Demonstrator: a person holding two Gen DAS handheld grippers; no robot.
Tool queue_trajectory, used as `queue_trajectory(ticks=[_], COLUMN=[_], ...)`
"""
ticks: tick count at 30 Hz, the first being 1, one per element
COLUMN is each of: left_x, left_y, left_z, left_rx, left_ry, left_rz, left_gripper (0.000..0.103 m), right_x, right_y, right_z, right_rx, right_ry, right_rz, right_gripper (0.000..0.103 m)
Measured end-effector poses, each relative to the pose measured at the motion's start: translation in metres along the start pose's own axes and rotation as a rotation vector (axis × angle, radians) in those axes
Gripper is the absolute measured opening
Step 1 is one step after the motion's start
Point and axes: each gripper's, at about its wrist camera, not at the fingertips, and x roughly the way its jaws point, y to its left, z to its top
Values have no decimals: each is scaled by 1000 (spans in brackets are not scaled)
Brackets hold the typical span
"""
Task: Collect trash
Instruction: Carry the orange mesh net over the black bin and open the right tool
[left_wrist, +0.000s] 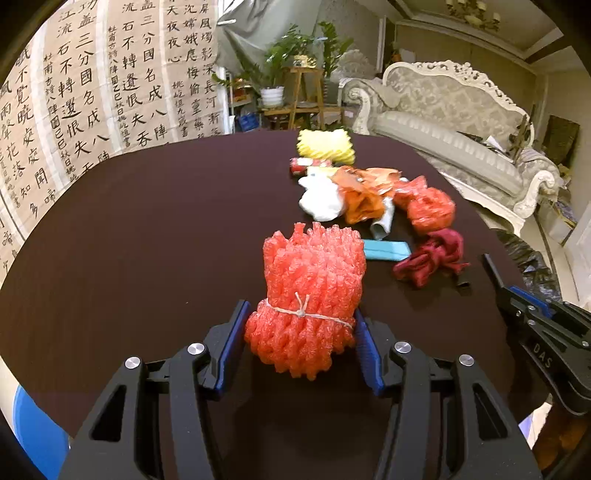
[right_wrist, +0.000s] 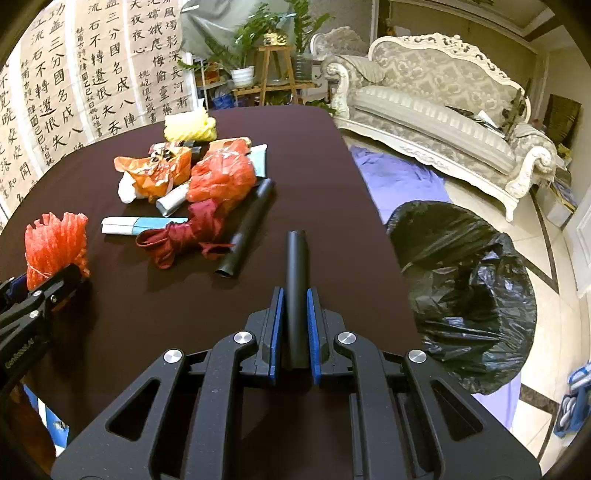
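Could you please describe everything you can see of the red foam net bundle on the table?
The red foam net bundle is soft, ribbed mesh foam, gathered and tied near one end with thin white string. It lies on the dark table, its frilly open end pointing away. The left tongs clamp its tied end between blue pads.

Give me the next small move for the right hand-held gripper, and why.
Probably lift and swing it right, toward the black trash bag. The right hand-held gripper is already shut on a black tube, and the bag sits open off the table edge on that side. The left hand-held gripper holds the red foam net, so it can follow.
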Motion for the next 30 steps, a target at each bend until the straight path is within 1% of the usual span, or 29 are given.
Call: queue_trajectory(ticks=[4, 7, 11, 17, 20, 24, 30], left_x=[-5, -6, -4, 5, 13, 22, 37], left_y=[-11, -28, -59, -107, -130, -161, -199], left_z=[6, 10, 17, 27, 34, 33, 35], left_rx=[20, 47, 103, 174, 206, 239, 279], left_ry=[-25, -41, -55, -67, -63, -56, -33], left_rz=[-28, -60, -112, -172, -195, -204, -212], left_gripper=[53, 53, 53, 53, 53, 53, 53], right_x=[-10, -17, -23, -21, -16, -10, 4], right_y=[-18, -36, -67, -108, -128, -147, -172], right_z=[1, 2, 3, 0, -2, -3, -4], right_rx=[27, 51, 92, 153, 175, 193, 232], right_ry=[-28, -50, -73, -80, -78, -83, -67], right_rz=[-28, -67, -125, -180, -191, -210, -205], right_gripper=[12, 12, 12, 12, 12, 13, 13])
